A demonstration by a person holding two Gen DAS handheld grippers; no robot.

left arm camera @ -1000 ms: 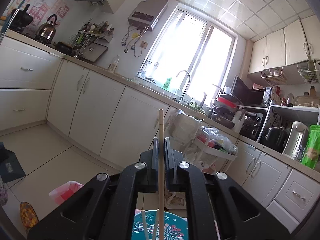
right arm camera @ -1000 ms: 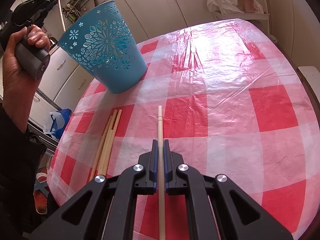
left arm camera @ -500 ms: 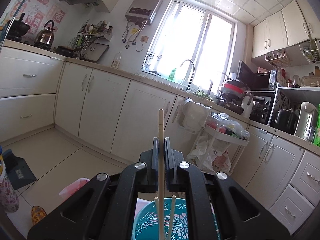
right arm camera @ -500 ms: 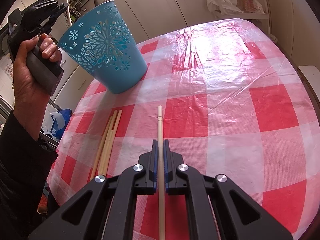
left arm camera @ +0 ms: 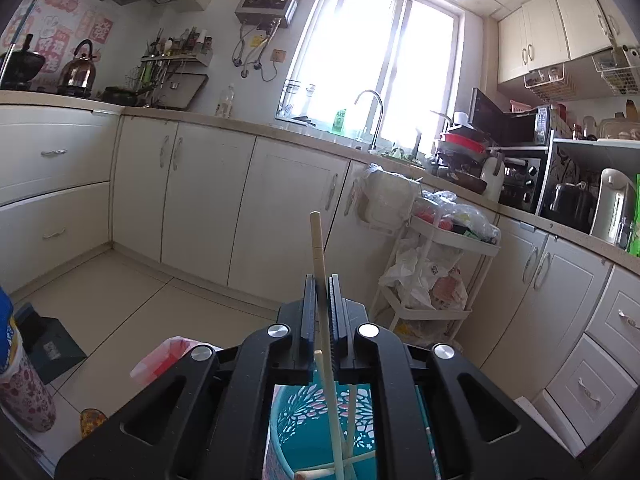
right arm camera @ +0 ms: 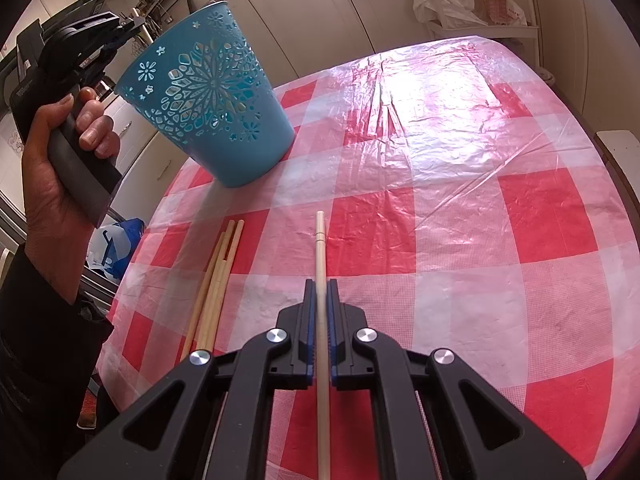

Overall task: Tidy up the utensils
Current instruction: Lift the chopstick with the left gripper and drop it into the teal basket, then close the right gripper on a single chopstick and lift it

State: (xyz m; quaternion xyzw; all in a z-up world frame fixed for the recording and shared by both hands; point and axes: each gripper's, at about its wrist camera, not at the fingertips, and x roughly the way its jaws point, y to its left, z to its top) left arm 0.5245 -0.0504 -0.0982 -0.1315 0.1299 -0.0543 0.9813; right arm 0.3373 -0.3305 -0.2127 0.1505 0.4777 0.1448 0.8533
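A blue cut-out cup [right arm camera: 208, 96] stands at the back left of the red-and-white checked tablecloth [right arm camera: 480, 200]. My left gripper [right arm camera: 134, 24], held in a hand, hovers at the cup's rim. In the left wrist view this gripper [left arm camera: 322, 280] is shut on a pale wooden chopstick [left arm camera: 316, 236]. The stick leans slightly and its lower end reaches down into the cup [left arm camera: 296, 412], where other chopsticks [left arm camera: 352, 420] stand. My right gripper [right arm camera: 320, 284] is shut on another chopstick [right arm camera: 320, 240] and points down over the cloth. Three loose chopsticks [right arm camera: 218, 276] lie to its left.
The table's left edge runs close to the loose chopsticks. A white stool [right arm camera: 620, 152] sits past the right edge. Beyond the cup are white kitchen cabinets [left arm camera: 208, 200] and a white trolley [left arm camera: 440, 272] with bags.
My left gripper has sunk toward the cup and rolled level; the cup fills more of its view and the held chopstick now leans. The right gripper has stayed put.
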